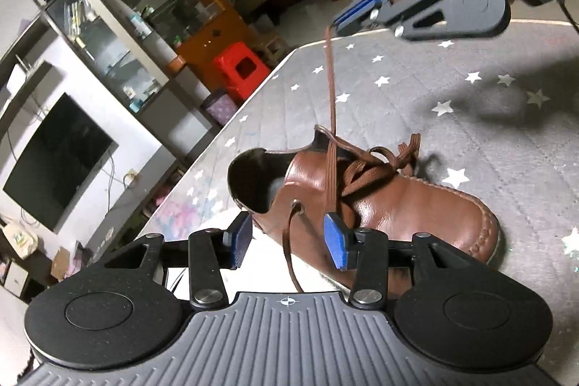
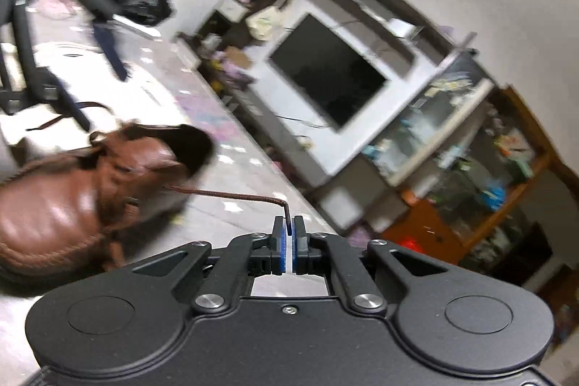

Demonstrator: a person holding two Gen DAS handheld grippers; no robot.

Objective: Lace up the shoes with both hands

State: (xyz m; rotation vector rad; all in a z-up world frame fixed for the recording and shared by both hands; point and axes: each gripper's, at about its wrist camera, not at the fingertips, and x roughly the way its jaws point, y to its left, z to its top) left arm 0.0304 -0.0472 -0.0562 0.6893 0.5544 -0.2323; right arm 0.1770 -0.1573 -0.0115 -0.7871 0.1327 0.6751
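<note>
A brown leather shoe (image 1: 391, 201) lies on the grey star-patterned cloth (image 1: 470, 104), heel toward me. My left gripper (image 1: 287, 241) is open just short of the shoe's side; a loose lace end (image 1: 289, 241) hangs from an eyelet between its blue pads without being pinched. My right gripper (image 1: 338, 24) is raised above and beyond the shoe, shut on the other lace end (image 1: 330, 85), which runs taut up from the shoe. In the right wrist view the shoe (image 2: 72, 201) sits at the left and the lace (image 2: 231, 195) leads into the shut right gripper (image 2: 288, 227).
The table edge (image 1: 231, 122) runs diagonally left of the shoe. Beyond it stand a red stool (image 1: 240, 71), shelving (image 1: 152, 13) and a wall television (image 1: 54, 161). The left gripper (image 2: 97, 46) shows blurred at the top left of the right wrist view.
</note>
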